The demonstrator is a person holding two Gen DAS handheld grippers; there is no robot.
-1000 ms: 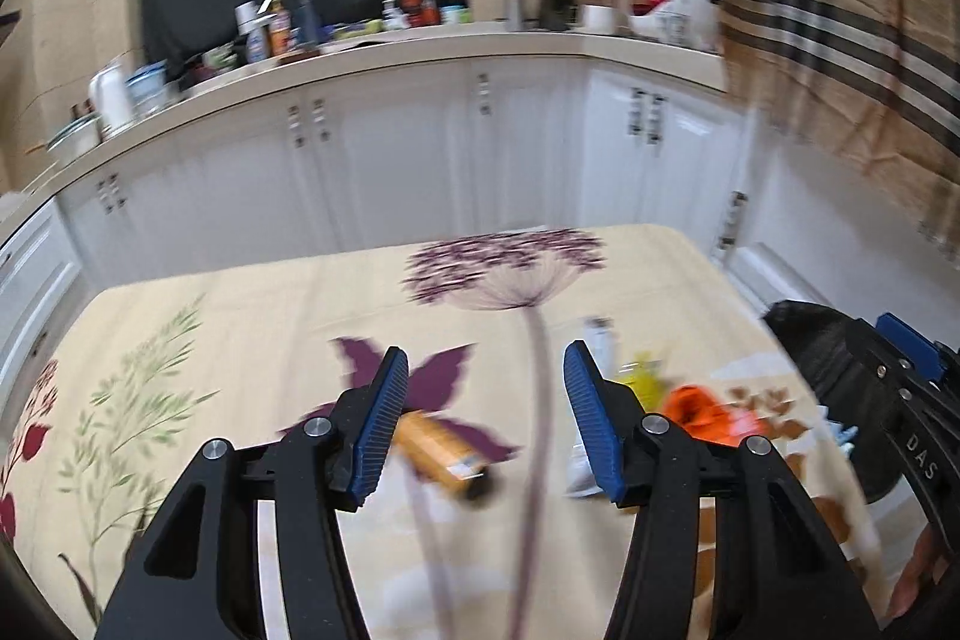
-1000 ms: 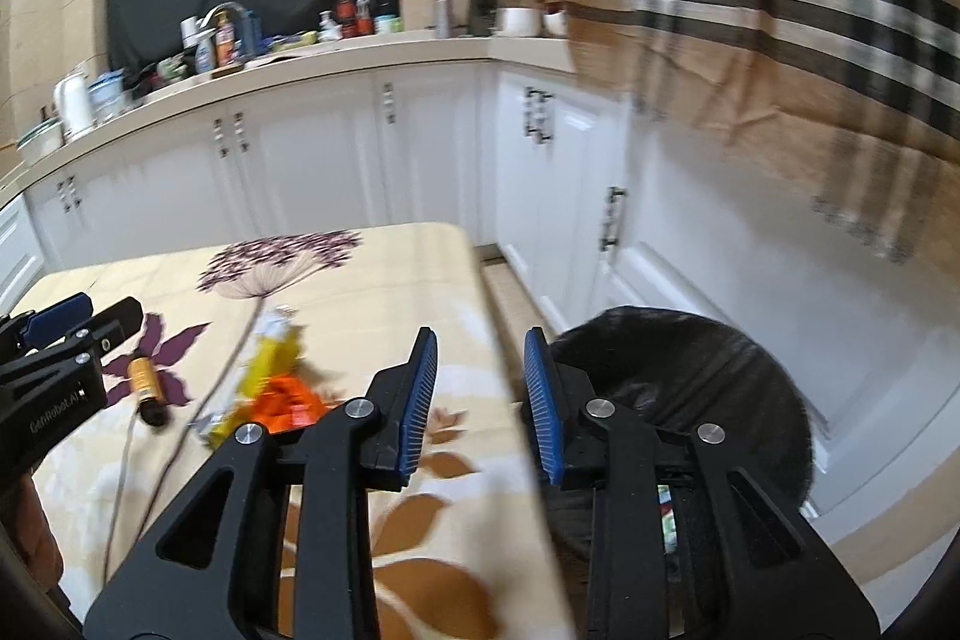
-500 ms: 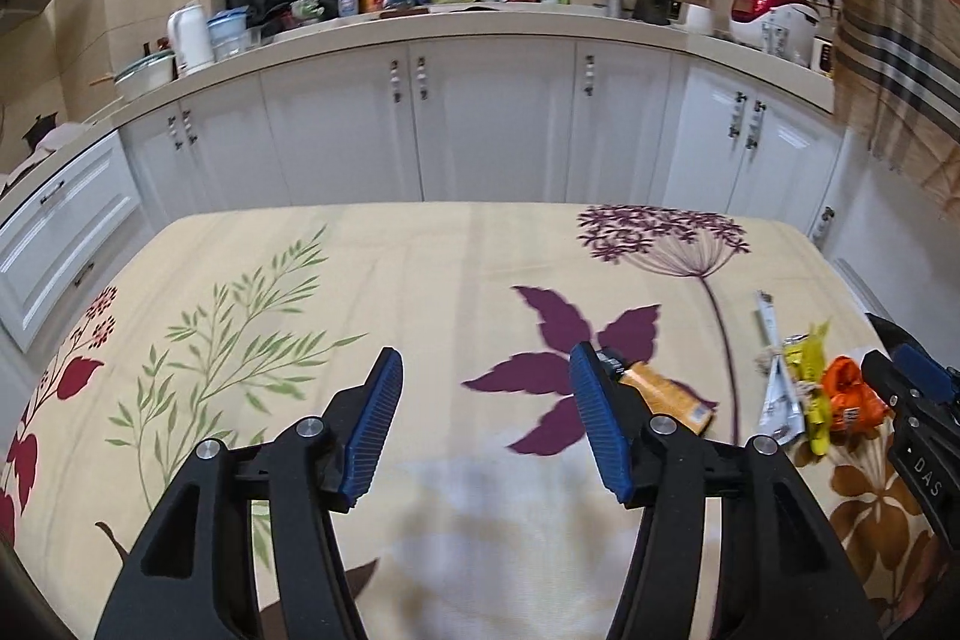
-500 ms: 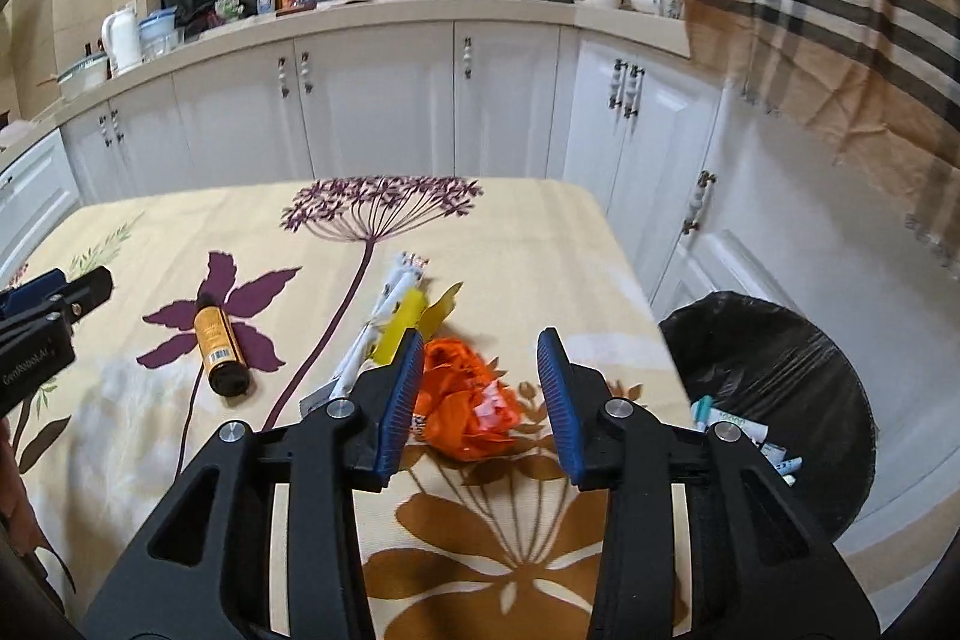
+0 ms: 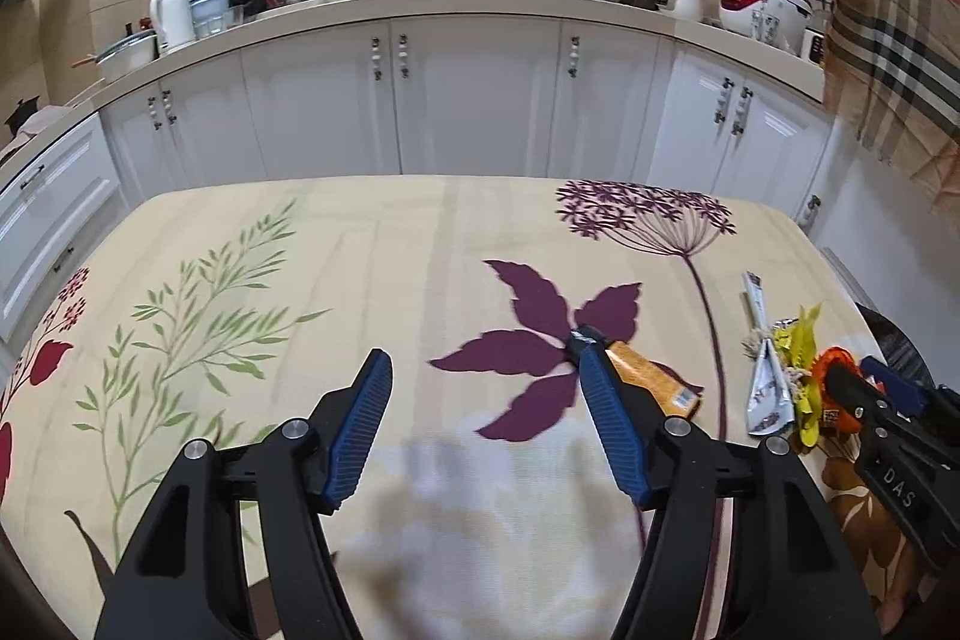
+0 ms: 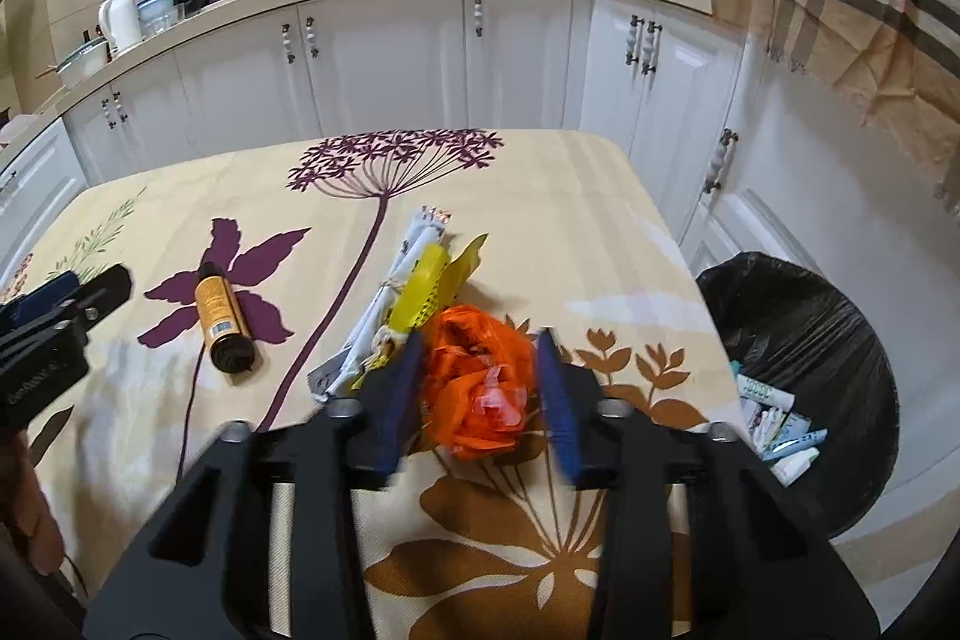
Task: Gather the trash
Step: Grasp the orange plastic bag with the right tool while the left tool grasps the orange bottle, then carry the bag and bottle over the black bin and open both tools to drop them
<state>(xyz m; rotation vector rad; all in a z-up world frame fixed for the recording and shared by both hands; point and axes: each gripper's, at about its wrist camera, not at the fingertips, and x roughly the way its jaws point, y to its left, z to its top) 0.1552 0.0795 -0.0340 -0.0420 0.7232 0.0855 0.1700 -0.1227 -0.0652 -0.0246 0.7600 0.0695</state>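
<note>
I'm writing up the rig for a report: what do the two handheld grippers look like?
Both look alike. The left gripper and the right gripper each have a black plastic frame with cut-out openings, silver round screws at the joints, and two flat fingers faced with ribbed blue pads. Seen from the left wrist view, the right gripper's side carries white lettering. No cables or sleeves show.

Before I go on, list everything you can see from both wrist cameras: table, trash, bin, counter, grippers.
table: one, cream floral cloth, centre
orange bag: one, crumpled, between the right gripper's fingers
yellow wrapper: one, just behind the orange bag
white wrapper: one, long, beside the yellow wrapper
bottle: one, orange with dark cap, lying on the purple flower print
bin: one, black liner, right of table, tubes inside
counter: one, cluttered, above white cabinets
left gripper: opening, nothing between its fingers
right gripper: closing around the orange bag
</note>
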